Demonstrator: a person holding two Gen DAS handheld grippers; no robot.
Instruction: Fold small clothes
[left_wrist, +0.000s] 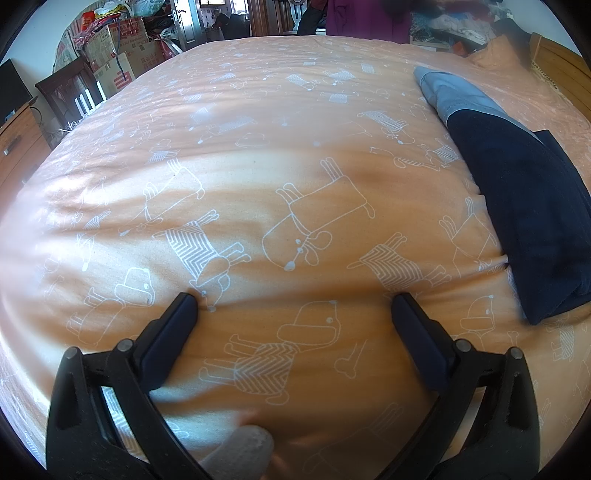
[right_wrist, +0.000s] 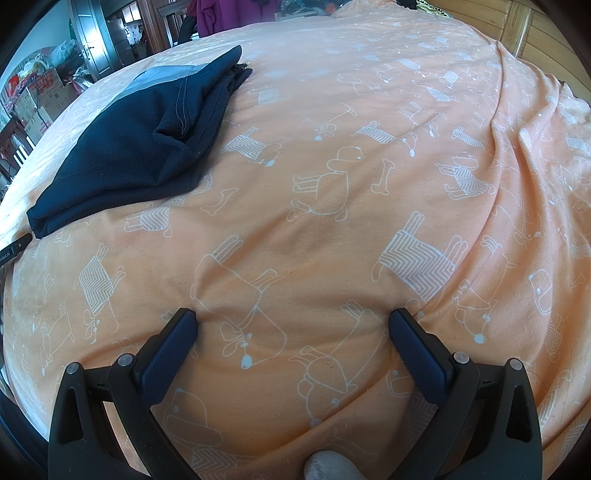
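A folded dark navy garment (left_wrist: 524, 206) with a grey-blue part (left_wrist: 456, 94) at its far end lies on the orange bedspread (left_wrist: 258, 122), at the right of the left wrist view. It lies at the upper left of the right wrist view (right_wrist: 136, 144). My left gripper (left_wrist: 293, 299) is open and empty, fingertips resting on the bedspread, left of the garment. My right gripper (right_wrist: 291, 314) is open and empty, fingertips pressing into the bedspread (right_wrist: 369, 147), right of and nearer than the garment.
Cardboard boxes (left_wrist: 118, 55) and a wooden dresser (left_wrist: 18, 144) stand beyond the bed's far left edge. A wooden headboard (right_wrist: 535, 33) rises at the far right. A purple garment (left_wrist: 369, 18) hangs beyond the bed. The bedspread wrinkles at the right (right_wrist: 517, 129).
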